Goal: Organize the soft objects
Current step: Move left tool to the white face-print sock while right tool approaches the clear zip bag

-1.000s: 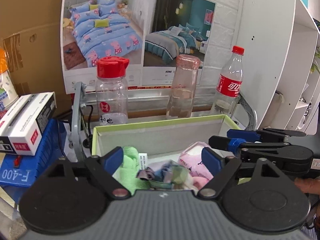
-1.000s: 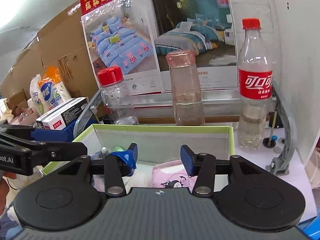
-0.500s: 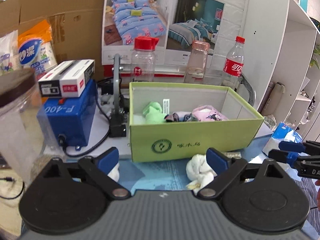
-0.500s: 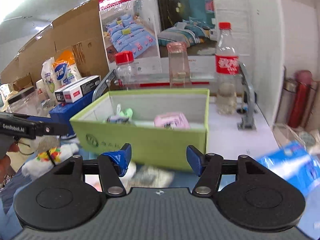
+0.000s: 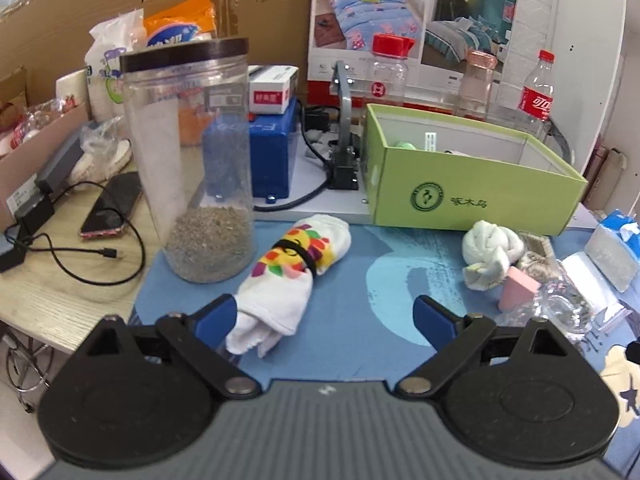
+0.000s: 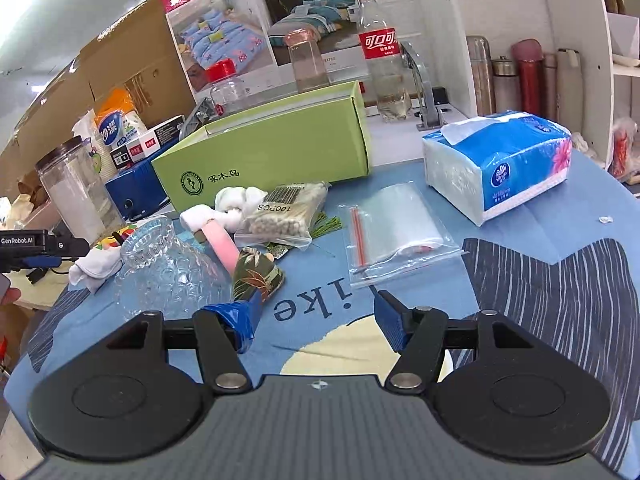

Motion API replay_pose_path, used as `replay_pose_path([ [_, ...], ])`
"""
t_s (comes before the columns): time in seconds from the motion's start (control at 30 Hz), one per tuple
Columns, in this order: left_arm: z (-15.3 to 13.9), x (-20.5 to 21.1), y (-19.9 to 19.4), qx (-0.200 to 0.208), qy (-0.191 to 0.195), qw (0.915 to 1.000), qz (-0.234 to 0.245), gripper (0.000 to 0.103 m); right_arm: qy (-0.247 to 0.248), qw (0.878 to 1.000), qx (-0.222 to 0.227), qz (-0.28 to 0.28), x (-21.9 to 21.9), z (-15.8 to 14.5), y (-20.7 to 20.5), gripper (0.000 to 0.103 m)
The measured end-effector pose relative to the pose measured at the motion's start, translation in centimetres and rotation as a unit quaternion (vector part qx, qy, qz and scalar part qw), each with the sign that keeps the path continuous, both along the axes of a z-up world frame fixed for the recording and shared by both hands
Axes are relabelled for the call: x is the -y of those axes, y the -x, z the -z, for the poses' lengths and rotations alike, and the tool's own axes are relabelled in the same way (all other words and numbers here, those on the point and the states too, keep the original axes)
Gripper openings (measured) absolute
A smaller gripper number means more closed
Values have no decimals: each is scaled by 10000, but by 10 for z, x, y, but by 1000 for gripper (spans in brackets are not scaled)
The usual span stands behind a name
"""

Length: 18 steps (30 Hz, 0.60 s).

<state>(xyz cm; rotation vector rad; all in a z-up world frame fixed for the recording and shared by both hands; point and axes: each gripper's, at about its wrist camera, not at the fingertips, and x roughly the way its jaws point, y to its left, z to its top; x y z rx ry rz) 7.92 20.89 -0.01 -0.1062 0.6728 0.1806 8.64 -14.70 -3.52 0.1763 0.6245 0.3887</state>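
Note:
A green box (image 5: 472, 184) stands at the back of the blue mat and holds soft items; it also shows in the right wrist view (image 6: 272, 152). A rolled white sock with a colourful print (image 5: 288, 272) lies on the mat just ahead of my left gripper (image 5: 326, 318), which is open and empty. A knotted white sock (image 5: 490, 250) lies in front of the box, also in the right wrist view (image 6: 236, 204). My right gripper (image 6: 316, 320) is open and empty above the mat. The left gripper shows at the left edge of the right wrist view (image 6: 40, 254).
A tall clear jar (image 5: 192, 168) stands left of the printed sock. A glass bowl (image 6: 168, 268), a pink block (image 6: 222, 242), a cotton swab bag (image 6: 284, 212), a zip bag (image 6: 394, 232) and a tissue pack (image 6: 500, 164) lie on the mat. Bottles (image 5: 536, 96) stand behind the box.
Both grippers have pulled back out of the green box and away from it, toward the front of the mat. Both stay open and empty.

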Motion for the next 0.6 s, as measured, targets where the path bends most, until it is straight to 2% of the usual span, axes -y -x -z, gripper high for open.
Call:
replay_pose_path([
  [0.1, 4, -10, -10, -77, -133, 9998, -141, 94, 68, 9999, 108, -25, -1, -4, 3, 48],
  [0.2, 10, -18, -18, -133, 21, 9997, -191, 94, 188, 9996, 192, -17, 2, -6, 1, 49],
  [0.27, 14, -19, -23, -175, 121, 9996, -192, 94, 528, 9983, 259, 32, 0, -8, -7, 49],
  [0.37, 19, -17, -30, -261, 167, 9994, -170, 94, 1064, 9935, 400, -8, -5, -11, -30, 49],
  [0.6, 26, -22, -37, -350, 177, 9988, -278, 94, 1504, 9868, 357, -473, -28, -10, -108, 49],
])
